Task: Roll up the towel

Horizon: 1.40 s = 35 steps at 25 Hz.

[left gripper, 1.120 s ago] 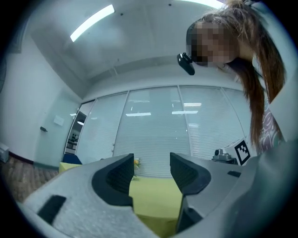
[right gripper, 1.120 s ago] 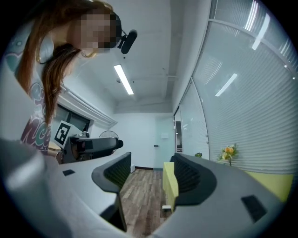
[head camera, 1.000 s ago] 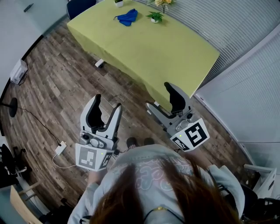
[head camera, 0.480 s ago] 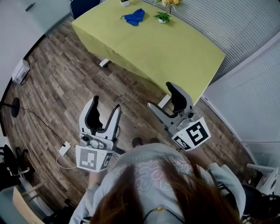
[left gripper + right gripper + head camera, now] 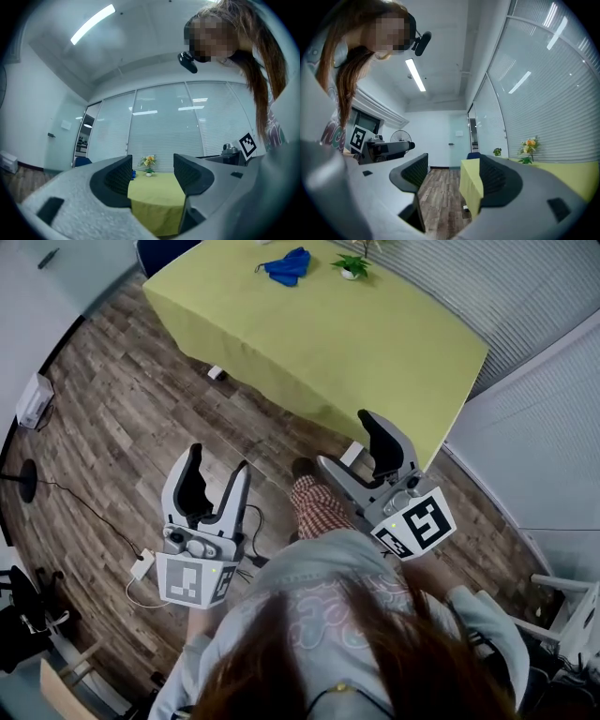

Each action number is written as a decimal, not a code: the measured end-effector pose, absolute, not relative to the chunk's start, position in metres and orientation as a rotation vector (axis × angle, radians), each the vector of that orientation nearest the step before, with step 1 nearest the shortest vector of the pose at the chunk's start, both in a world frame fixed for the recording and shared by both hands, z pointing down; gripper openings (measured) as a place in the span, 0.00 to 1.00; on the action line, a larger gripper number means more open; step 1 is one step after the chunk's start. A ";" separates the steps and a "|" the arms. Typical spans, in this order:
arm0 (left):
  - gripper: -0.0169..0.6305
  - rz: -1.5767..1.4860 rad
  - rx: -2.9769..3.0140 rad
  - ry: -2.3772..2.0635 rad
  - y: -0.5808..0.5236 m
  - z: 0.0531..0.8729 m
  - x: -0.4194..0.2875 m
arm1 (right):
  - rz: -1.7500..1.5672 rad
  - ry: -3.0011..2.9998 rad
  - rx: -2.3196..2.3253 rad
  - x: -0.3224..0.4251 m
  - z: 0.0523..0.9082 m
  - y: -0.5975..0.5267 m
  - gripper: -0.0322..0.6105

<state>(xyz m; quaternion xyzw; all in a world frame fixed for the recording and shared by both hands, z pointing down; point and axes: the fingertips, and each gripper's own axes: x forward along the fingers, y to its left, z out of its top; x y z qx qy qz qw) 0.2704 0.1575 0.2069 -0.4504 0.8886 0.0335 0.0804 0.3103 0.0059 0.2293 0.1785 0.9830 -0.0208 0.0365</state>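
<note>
We judge the rolling itself has not begun; the step in hand is the approach. We stand on the wooden floor (image 5: 112, 409) off the near corner of the table (image 5: 375, 343), with one checked trouser leg (image 5: 316, 507) set forward. Both tools are held out over the floor rather than over the tabletop.

The left gripper (image 5: 217, 460) has its jaws well apart with nothing between them. Its own view shows only the distant table framed in the gap. The right gripper (image 5: 347, 442) is likewise spread wide and empty, and the table's hanging cloth edge appears beyond its pads.

The towel (image 5: 287, 265) lies toward the far end of the table, well apart from both grippers and near a small potted plant (image 5: 353, 266). It is bright blue and sits as a loose, crumpled heap rather than a flat sheet (no clean edge or corner can be made out from here).

The next move calls for walking round to that far end and bringing both grippers over the cloth. We would probably need to spread it flat before any roll can start.
</note>
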 end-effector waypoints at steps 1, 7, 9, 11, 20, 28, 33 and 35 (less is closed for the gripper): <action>0.41 0.100 -1.346 2.661 0.155 0.209 0.263 | -0.064 3.024 0.540 0.304 0.232 0.002 0.56; 0.41 0.102 -1.337 2.672 0.138 0.214 0.209 | -0.085 3.025 0.540 0.250 0.241 -0.015 0.56; 0.41 0.101 -1.339 2.672 0.130 0.218 0.185 | -0.075 3.028 0.555 0.224 0.246 -0.021 0.56; 0.41 0.096 -1.340 2.674 0.121 0.221 0.156 | -0.064 3.027 0.568 0.195 0.247 -0.027 0.56; 0.41 0.068 -1.360 2.673 0.055 0.213 0.023 | -0.111 3.034 0.507 0.071 0.242 -0.098 0.56; 0.41 0.053 -1.425 2.649 -0.008 0.205 -0.079 | -0.264 3.069 0.441 -0.014 0.257 -0.147 0.56; 0.41 0.022 -1.523 2.632 -0.045 0.211 -0.115 | -0.302 3.081 0.380 -0.040 0.263 -0.171 0.56; 0.41 0.017 -1.570 2.614 -0.057 0.215 -0.122 | -0.295 3.088 0.344 -0.044 0.266 -0.176 0.56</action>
